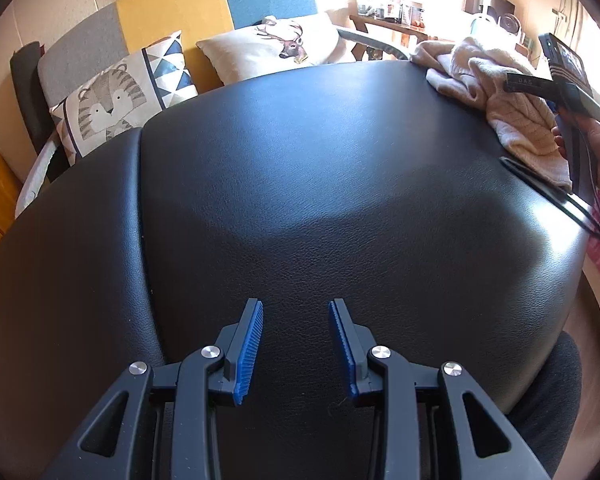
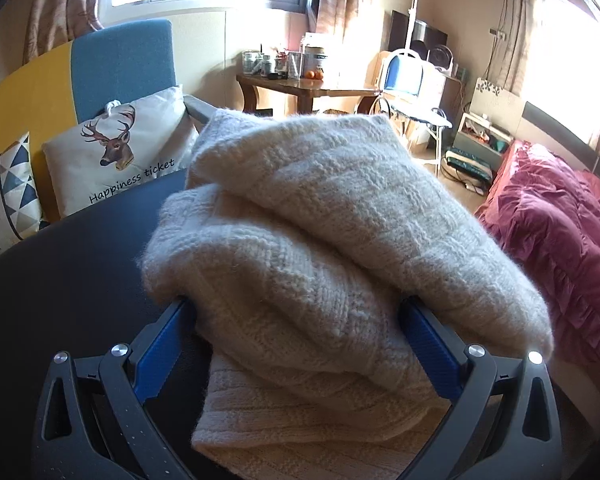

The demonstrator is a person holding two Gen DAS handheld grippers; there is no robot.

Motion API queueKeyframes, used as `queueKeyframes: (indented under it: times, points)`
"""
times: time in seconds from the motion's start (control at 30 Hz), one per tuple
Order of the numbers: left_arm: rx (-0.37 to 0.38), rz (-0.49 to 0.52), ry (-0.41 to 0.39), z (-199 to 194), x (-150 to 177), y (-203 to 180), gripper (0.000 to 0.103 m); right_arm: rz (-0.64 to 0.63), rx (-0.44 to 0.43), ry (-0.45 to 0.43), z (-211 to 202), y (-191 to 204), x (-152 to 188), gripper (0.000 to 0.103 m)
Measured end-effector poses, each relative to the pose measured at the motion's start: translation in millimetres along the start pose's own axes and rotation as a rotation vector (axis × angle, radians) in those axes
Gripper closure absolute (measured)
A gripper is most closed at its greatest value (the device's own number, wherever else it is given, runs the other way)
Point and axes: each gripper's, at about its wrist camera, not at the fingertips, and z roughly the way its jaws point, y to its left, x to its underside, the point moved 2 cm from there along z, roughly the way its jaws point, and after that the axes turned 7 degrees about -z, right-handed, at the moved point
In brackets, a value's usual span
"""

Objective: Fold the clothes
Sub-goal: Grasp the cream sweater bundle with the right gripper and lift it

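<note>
On the black leather-grain tabletop, far right corner, lies the cream knitted sweater, bunched in thick folds. Left tongs hang over the bare near part of the tabletop, pads apart, nothing between them, pointing steeply down. Right tongs stand wide, one blue pad on either side of a fat fold of the sweater; both pads lie against the knit and the fold fills the gap, so they read as clamped on it. Lower layers of the sweater spill toward the camera under the held fold. In the left wrist view a hand holds the right device at the frame's right edge, just beside the sweater. Behind the tabletop, a sofa in grey, yellow and blue panels carries a tiger cushion and a deer cushion. To the right, a red quilted bed cover. Further back, a wooden side table crowded with jars, under a bright window.
</note>
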Motion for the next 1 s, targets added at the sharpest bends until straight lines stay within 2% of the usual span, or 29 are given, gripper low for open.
queueKeyframes:
  times: [0.07, 0.23, 0.37, 0.47, 0.53, 0.6, 0.63, 0.7, 0.73, 0.77, 0.87, 1.0]
  points:
    - [-0.006, -0.009, 0.004, 2.2, 0.4, 3.0, 0.068, 0.020, -0.016, 0.024, 10.1, -2.4, 3.8, 0.000]
    - [-0.031, -0.027, 0.027, 13.2, 3.4, 12.5, 0.068, -0.012, 0.003, -0.010, 14.3, 2.7, 9.1, 0.000]
    - [-0.023, -0.066, 0.030, 16.5, 4.5, 21.6, 0.068, -0.065, 0.032, 0.032, 20.6, 6.3, 11.5, 0.000]
    - [-0.028, -0.058, 0.029, 16.9, 3.4, 22.1, 0.068, -0.142, 0.052, 0.080, 25.1, 13.7, 10.0, 0.000]
    - [-0.030, -0.052, 0.025, 17.3, 3.4, 21.9, 0.068, -0.162, 0.049, 0.075, 23.6, 15.2, 11.5, 0.001]
    - [-0.032, -0.049, 0.021, 17.5, 3.9, 21.7, 0.068, -0.146, 0.048, 0.049, 18.1, 10.9, 13.8, 0.017]
    - [-0.032, -0.049, 0.019, 17.4, 4.2, 21.7, 0.068, -0.132, 0.049, 0.040, 15.2, 7.3, 15.0, 0.021]
    - [-0.033, -0.049, 0.017, 17.4, 4.8, 21.8, 0.068, -0.094, 0.036, 0.023, 10.4, -1.9, 16.1, 0.045]
    - [-0.035, -0.050, 0.016, 17.5, 4.9, 21.7, 0.068, -0.075, 0.028, 0.016, 8.2, -6.8, 16.5, 0.052]
    - [-0.033, -0.050, 0.018, 17.6, 5.0, 22.1, 0.068, -0.048, 0.021, 0.011, 5.7, -13.0, 17.4, 0.068]
    - [-0.027, -0.057, 0.021, 16.5, 6.9, 23.7, 0.068, 0.067, -0.052, -0.004, 0.4, -30.0, 18.7, 0.076]
    - [-0.022, -0.065, 0.022, 14.9, 8.9, 26.5, 0.068, 0.166, -0.144, -0.029, -19.4, -33.6, 28.8, 0.078]
